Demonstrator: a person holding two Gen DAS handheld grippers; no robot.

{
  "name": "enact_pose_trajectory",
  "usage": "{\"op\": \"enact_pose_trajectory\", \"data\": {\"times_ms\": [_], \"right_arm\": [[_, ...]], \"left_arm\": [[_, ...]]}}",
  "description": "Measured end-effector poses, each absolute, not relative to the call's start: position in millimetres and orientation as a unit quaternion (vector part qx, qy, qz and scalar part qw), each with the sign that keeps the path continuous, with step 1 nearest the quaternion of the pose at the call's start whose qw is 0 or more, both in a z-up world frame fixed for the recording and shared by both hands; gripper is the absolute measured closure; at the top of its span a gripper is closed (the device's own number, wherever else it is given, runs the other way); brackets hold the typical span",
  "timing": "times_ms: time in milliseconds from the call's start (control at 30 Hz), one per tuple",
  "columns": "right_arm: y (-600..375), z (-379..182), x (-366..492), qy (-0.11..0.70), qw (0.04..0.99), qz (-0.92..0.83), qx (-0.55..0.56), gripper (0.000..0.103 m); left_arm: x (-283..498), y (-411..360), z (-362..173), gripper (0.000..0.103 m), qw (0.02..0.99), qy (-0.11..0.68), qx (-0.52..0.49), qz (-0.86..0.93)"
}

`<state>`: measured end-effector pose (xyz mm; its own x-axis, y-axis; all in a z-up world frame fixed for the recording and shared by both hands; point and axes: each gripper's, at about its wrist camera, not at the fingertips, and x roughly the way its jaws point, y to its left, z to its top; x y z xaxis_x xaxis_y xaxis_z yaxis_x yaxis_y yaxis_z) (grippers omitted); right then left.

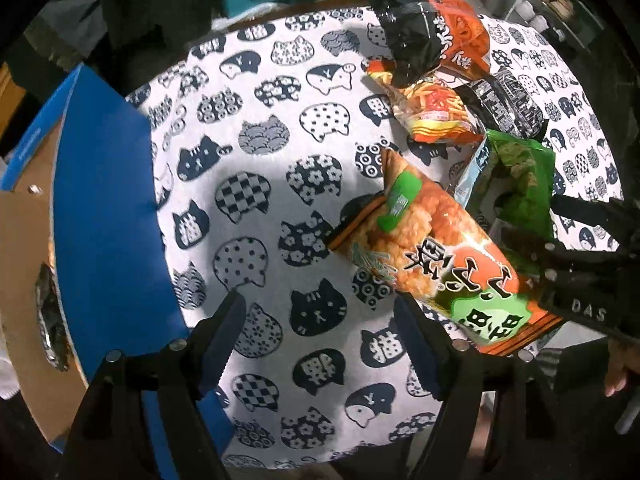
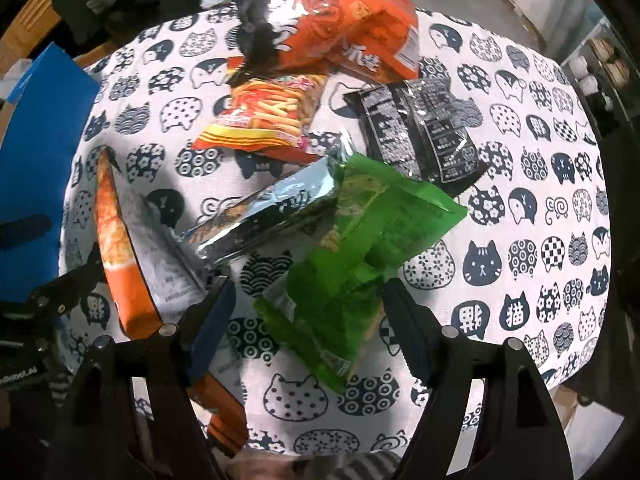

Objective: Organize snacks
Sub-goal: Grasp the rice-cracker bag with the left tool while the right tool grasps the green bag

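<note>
Snacks (image 1: 460,152) heaped from 1 to 3 o'clock in the left wrist view, on the cat-print tablecloth (image 1: 260,140). Left gripper (image 1: 318,304) at 6 o'clock, spread wide over bare cloth, pinching nothing. Orange rice-cracker bag (image 1: 440,252) just beside its 3 o'clock finger, not between the two. Blue box (image 1: 108,220) open at 9 o'clock, near the cloth's edge, likely the place for the bags. Right gripper (image 1: 580,280) at 3 o'clock, over the green bag (image 1: 520,176).

From the right wrist: right gripper (image 2: 307,284) at 6 o'clock, spread, straddling the green bag (image 2: 360,240); 3 o'clock finger close against the bag's edge, 9 o'clock finger apart from it, so no pinch yet. Silver bag (image 2: 264,216) leaning against the green one at 10 o'clock, orange rice-cracker bag (image 2: 120,240) on edge at 9 o'clock, black bag (image 2: 420,128) at 1 o'clock.

Step in hand, by the look of it: reaching down for a first pick. Next: lower onto the green bag, close on its crumpled middle, lift clear without dragging the silver bag, then carry toward the box at 9 o'clock
</note>
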<state>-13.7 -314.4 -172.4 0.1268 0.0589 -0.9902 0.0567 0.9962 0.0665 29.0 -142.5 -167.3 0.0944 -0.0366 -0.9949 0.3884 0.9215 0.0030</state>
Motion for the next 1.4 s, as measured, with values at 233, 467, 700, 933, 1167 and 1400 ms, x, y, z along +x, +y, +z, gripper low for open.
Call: {"op": "enact_pose_trajectory", "data": {"times_ms": [233, 467, 700, 933, 1167, 1400], "right_arm": [[-339.4, -189.8, -8.1, 0.672, 0.734, -0.029, 0.093, 0.027], [-351.3, -204.9, -9.3, 0.674, 0.731, -0.011, 0.107, 0.041], [-371.6, -202.9, -15.8, 0.668, 0.741, -0.027, 0.062, 0.055], [-407.8, -202.3, -29.0, 0.667, 0.74, -0.036, 0.081, 0.055], [-426.9, -202.6, -40.5, 0.661, 0.745, -0.027, 0.089, 0.055], [-437.3, -214.4, -37.9, 0.656, 0.744, -0.023, 0.128, 0.044]], "left_arm": [[31.7, -141.2, -171.3, 0.025, 0.711, 0.683, 0.071, -0.152], [33.2, -130.2, -178.0, 0.025, 0.685, 0.714, -0.061, -0.134], [29.2, -128.5, -176.9, 0.025, 0.677, 0.715, -0.137, -0.106], [29.4, -138.1, -178.4, 0.025, 0.672, 0.715, -0.17, -0.091], [27.0, -162.6, -193.2, 0.022, 0.662, 0.727, -0.158, -0.091], [21.2, -176.1, -221.1, 0.022, 0.645, 0.746, -0.137, -0.091]]}}
